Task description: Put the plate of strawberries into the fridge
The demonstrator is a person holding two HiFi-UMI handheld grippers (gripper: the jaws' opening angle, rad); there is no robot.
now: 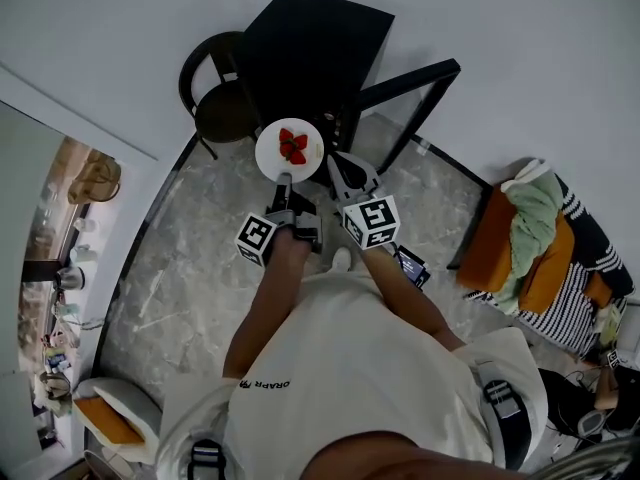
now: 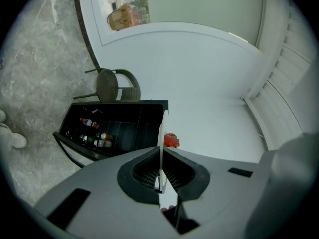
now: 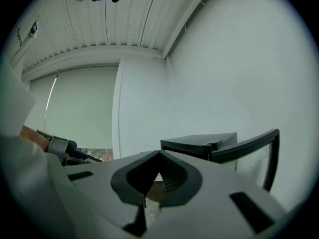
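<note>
The left gripper (image 1: 284,182) is clamping the near rim of the white plate (image 1: 268,154), its 2 jaws squeezing tight on the thin edge, and the left gripper view is showing that grip edge-on (image 2: 160,156) with the plate (image 2: 162,127) standing up between the pads. The strawberries (image 1: 293,146) are sitting around the middle of the plate, and 1 of them (image 2: 171,141) is peeking past the rim. The plate is hanging in the air over the marble floor (image 1: 190,268), just in front of the black fridge (image 1: 310,48) and not inside it. The fridge door (image 1: 415,88) is swinging wide to the right, and bottles (image 2: 94,137) are lying on the shelves inside the fridge (image 2: 124,121). The right gripper (image 1: 338,161) is hovering just beside the plate's right edge, its jaws (image 3: 158,153) pressing together on nothing, pointing toward the fridge (image 3: 199,144) and its door (image 3: 249,143). A dark chair (image 1: 215,98) is standing left of the fridge.
</note>
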